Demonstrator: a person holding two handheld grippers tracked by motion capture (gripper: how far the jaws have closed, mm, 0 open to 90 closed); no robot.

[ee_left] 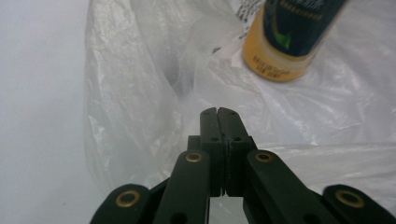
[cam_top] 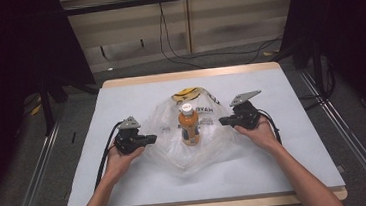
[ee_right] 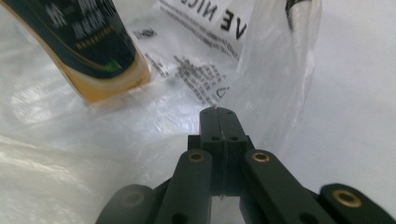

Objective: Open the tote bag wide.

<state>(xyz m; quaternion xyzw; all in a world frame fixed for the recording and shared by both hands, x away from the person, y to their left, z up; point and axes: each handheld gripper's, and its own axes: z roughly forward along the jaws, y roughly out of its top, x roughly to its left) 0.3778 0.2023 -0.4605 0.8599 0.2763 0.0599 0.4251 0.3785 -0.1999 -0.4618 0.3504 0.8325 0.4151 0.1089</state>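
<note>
A: How far along did the bagging look?

B: Early, I'd judge. The orange drink bottle stood upright on top of the flattened clear plastic bag, in the middle of the grey table. From above it seemed to rest on the film, not inside it, though I couldn't be sure. So the bag apparently remained to be opened and drawn up around the bottle.

A: And the grippers?

B: The left gripper lay at the bag's left edge, the right gripper at its right edge, both pointing inward at the bottle. In the left gripper view the jaws were pressed together, their tips over the film; whether a fold was caught between them I couldn't tell. The right gripper looked the same: jaws pressed together, low over the plastic, no visible pinch.

A: Any writing?

B: On the bag, black capitals: the right gripper view showed "VE NIC", probably part of a longer phrase. From the high view, "HAVE" was readable beside a yellow printed mark. Fine print below was illegible. The bottle carried a dark label with a green mark; its lettering was too blurred to read.
</note>
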